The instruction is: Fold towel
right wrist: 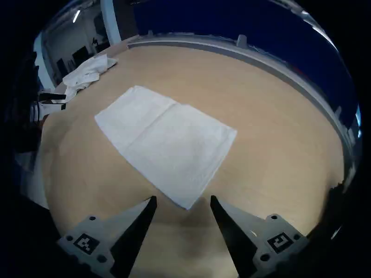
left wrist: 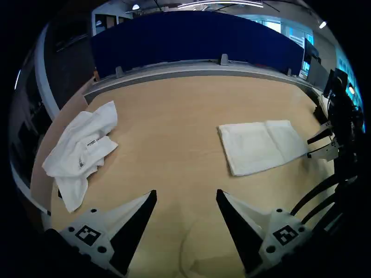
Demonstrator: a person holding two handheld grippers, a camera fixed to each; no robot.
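The left hand-held gripper (left wrist: 185,192) hovers over the near part of the surface (left wrist: 185,111) with its two fingers spread wide and only bare light wood between them. The right hand-held gripper (right wrist: 182,198) is also spread wide. In the right gripper view, the nearest corner of the towel (right wrist: 167,136) lies just in front of the gap between its fingertips, and neither finger presses on the cloth.

The towel is white and lies flat on the surface as a neat rectangle, with a straight crease across it that sets a smaller far part off from a larger near part. In the left gripper view it sits to the right of centre. There, the right hand-held gripper shows at the far right, its fingers pointing at the towel's right edge and very near it. Whether they touch the cloth cannot be told.

A crumpled white cloth (left wrist: 83,150) lies well apart from the towel, at the left edge of the surface in the left gripper view and at the far left corner in the right gripper view. It is bunched in loose folds, and a small label shows on top.

Along the far edge of the surface runs a grey rail (left wrist: 195,72), and a dark blue partition (left wrist: 195,39) stands upright behind it.
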